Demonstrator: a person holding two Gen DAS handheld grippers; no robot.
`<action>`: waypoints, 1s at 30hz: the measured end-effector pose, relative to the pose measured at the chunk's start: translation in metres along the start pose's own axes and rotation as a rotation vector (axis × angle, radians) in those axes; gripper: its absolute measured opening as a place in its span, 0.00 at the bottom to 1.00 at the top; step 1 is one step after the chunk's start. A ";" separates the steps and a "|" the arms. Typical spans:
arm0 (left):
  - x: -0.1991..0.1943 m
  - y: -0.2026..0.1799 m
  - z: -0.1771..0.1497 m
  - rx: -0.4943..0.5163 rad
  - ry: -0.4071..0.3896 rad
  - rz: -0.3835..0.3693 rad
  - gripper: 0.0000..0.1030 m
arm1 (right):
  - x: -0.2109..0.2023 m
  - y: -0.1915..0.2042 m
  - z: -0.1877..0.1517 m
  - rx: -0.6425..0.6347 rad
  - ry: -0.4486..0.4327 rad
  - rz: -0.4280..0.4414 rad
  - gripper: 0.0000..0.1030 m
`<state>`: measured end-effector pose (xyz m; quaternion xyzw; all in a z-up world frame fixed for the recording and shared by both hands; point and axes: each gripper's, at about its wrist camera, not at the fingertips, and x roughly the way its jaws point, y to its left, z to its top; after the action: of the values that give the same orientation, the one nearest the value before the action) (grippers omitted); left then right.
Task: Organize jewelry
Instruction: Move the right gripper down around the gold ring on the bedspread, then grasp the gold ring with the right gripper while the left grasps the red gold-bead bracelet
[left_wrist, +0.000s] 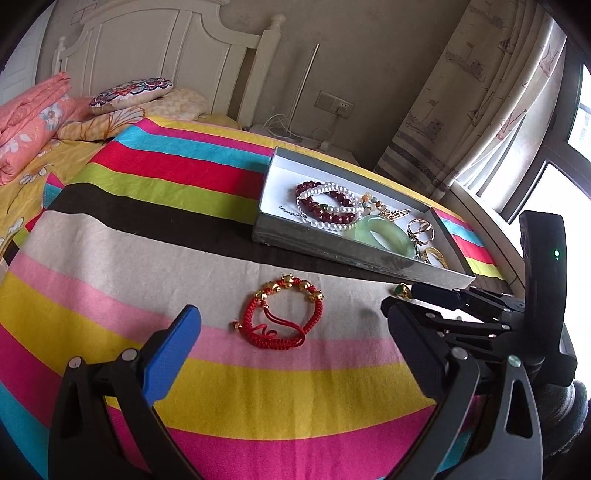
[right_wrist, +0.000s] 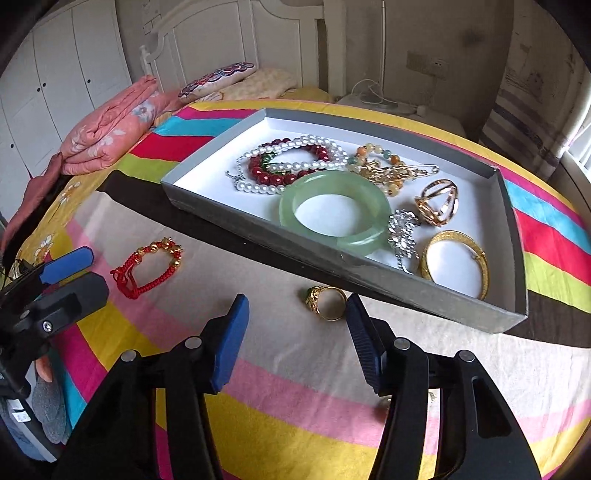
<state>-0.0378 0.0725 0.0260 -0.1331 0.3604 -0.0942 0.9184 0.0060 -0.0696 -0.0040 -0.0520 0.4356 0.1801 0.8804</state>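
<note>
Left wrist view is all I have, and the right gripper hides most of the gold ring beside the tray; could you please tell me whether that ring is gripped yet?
Observer: Not yet. The gold ring lies loose on the bedspread between the open fingers of the right gripper, close to one finger but not pinched.
Operator: Thank you. Does the tray's near wall hide anything from me?
Observer: Yes, a silver chain piece lies in the tray, between the green bangle and the gold bangle.
</note>
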 end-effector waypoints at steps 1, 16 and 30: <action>0.000 0.000 0.000 0.000 -0.001 -0.001 0.97 | 0.001 0.004 0.001 -0.012 -0.002 0.006 0.52; -0.003 0.000 -0.002 0.002 0.000 -0.012 0.97 | 0.004 0.015 0.005 -0.066 -0.008 -0.050 0.25; 0.028 -0.009 0.006 0.052 0.153 0.063 0.97 | -0.035 0.006 -0.032 -0.078 -0.089 -0.004 0.25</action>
<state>-0.0140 0.0580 0.0153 -0.0904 0.4311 -0.0844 0.8938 -0.0398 -0.0817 0.0047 -0.0791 0.3885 0.1971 0.8966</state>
